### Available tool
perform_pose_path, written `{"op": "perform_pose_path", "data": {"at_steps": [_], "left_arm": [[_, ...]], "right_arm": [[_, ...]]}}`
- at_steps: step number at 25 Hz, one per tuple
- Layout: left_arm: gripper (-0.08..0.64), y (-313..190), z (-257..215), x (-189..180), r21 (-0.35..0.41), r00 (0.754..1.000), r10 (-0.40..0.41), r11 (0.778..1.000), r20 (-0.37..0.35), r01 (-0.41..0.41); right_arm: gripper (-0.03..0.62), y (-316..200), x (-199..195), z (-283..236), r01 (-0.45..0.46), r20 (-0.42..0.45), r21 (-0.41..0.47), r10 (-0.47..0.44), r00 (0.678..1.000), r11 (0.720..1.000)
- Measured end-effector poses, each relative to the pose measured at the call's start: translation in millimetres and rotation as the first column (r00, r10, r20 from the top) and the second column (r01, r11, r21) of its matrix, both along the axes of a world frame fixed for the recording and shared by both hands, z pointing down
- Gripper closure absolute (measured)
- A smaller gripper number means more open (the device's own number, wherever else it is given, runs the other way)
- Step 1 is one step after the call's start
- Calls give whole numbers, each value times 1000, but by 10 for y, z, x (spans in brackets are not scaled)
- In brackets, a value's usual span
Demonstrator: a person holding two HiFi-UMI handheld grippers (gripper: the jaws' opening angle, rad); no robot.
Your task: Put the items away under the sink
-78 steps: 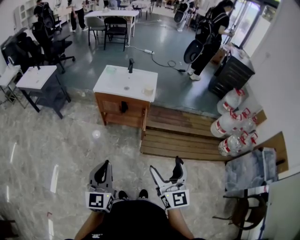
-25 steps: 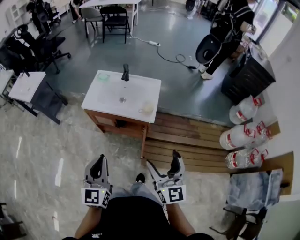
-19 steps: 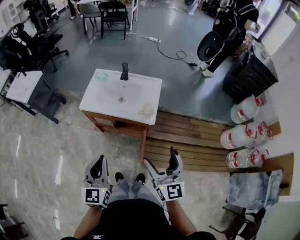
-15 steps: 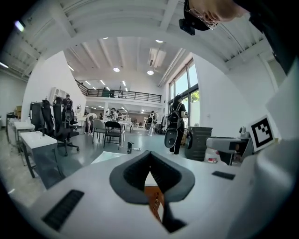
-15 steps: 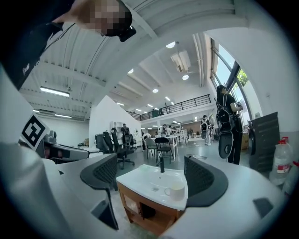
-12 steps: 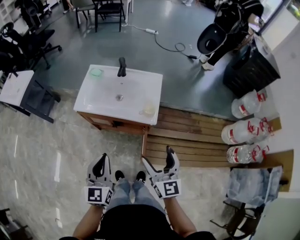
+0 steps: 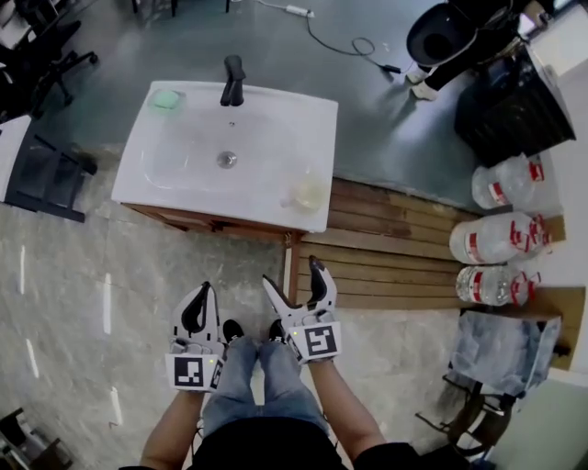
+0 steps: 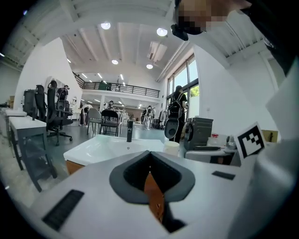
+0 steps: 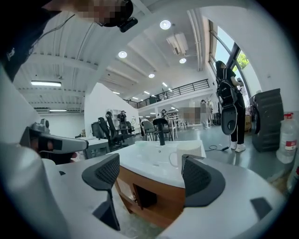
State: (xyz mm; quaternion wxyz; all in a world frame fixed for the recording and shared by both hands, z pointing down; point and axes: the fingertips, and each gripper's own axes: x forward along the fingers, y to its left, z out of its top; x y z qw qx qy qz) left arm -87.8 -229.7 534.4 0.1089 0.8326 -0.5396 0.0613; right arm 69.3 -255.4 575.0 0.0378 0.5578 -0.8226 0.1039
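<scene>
A white sink top (image 7: 266,147) on a wooden cabinet (image 7: 211,223) stands ahead of me. On it are a black faucet (image 7: 231,81), a green sponge (image 7: 165,98) at the back left corner, and a pale cup (image 7: 308,195) at the front right. My left gripper (image 7: 196,314) is shut and holds nothing; it hangs over the floor short of the cabinet. My right gripper (image 7: 294,277) is open and empty, near the cabinet's front right corner. In the right gripper view the cup (image 9: 187,155) and the cabinet front (image 9: 159,196) lie beyond the open jaws (image 9: 152,176). The left gripper (image 8: 150,156) points at the sink (image 8: 107,147).
A wooden slat platform (image 7: 386,248) lies right of the cabinet. Three large water jugs (image 7: 501,239) lie further right, a black bin (image 7: 510,106) behind them. A chair with grey cloth (image 7: 505,353) stands at the right, a dark side table (image 7: 37,174) at the left. A person (image 7: 450,27) stands at the far back.
I have walked toward the sink, which now looks larger and closer. Both grippers keep their pose in front of me, left shut and right open.
</scene>
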Motion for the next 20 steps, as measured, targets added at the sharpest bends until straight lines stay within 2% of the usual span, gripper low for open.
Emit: {"op": "perform_pose_path", "data": {"at_steps": [5,11,15,20], "left_arm": [[554,-141,456,-10,-45,1000,11,999,12,-11],[554,-150,753,-116,-113,1000,-20,993,-5,19],[554,-206,834,-125,-112,1000,-18,994,-5,17],[554,-381,891,-113,-100,1000,-15,995,2,15]], "right_arm": [[193,-600,-74,395,2,-17,-3,-2,1000,1000],[251,-1122,-153,556,-23,-24,-24,23,999,999],[268,-1294,-169,634,-42,-34,-30,41,999,999],[335,-1422,-125,711,-85,-63,-22,83,995,996]]}}
